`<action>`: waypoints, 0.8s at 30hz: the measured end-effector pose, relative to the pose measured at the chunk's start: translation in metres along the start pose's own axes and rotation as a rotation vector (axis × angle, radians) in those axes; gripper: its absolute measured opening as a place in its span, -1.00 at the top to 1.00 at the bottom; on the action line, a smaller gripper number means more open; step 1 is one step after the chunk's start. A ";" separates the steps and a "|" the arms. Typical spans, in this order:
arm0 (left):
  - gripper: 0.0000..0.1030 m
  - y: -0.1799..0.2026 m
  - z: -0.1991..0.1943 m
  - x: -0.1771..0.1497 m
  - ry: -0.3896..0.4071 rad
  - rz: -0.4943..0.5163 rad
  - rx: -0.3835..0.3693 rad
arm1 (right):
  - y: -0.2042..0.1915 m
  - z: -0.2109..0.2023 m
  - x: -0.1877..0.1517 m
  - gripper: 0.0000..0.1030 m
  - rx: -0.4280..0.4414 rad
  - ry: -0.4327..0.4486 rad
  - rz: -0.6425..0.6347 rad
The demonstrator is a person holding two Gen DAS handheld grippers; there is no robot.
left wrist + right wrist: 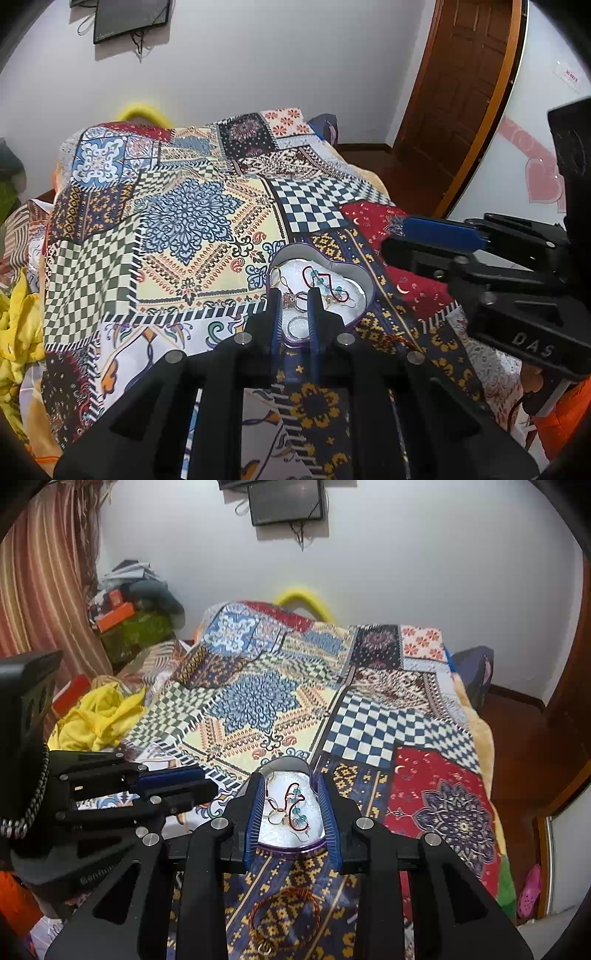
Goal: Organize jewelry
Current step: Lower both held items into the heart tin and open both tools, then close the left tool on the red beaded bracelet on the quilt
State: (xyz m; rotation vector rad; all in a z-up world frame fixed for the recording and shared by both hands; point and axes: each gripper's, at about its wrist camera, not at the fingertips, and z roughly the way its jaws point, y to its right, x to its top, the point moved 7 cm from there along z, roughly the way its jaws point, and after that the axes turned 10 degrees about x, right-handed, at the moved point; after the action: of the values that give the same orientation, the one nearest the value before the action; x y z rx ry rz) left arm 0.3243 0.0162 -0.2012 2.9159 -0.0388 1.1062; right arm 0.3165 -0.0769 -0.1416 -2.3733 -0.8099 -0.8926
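Copper wire bangle (284,919), lying flat on the patterned bedspread (436,812) at lower centre of the right wrist view, is located nearer than the parted, empty fingers of the right gripper (291,812), which frame the heart-shaped tin (291,850); the left gripper (293,317), narrowly parted, is placed over that tin.

left tongs (294,295) parted over heart tin (360,275) | jewelry (325,282) inside | patchwork quilt (192,221)

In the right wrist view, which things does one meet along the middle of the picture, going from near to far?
Copper wire bracelet → right gripper → heart-shaped tin with the beaded jewelry → patchwork blanket → yellow object → dark panel on the wall.
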 end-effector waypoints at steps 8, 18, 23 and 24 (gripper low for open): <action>0.70 0.001 -0.025 -0.008 0.010 -0.003 0.004 | -0.003 -0.034 -0.011 0.47 -0.029 0.043 0.000; 0.69 0.025 -0.025 -0.036 -0.047 0.034 -0.026 | 0.010 -0.042 -0.047 0.47 -0.060 0.006 0.051; 0.69 0.045 -0.003 -0.055 -0.122 0.056 -0.062 | 0.021 -0.041 -0.069 0.47 -0.071 -0.025 0.092; 0.69 0.049 0.000 -0.058 -0.135 0.058 -0.070 | 0.024 -0.040 -0.073 0.47 -0.070 -0.031 0.102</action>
State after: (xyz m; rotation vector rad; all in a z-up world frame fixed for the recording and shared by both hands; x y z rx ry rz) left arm 0.2797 -0.0321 -0.2391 2.9384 -0.1617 0.8937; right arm 0.2704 -0.1440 -0.1714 -2.4709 -0.6734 -0.8575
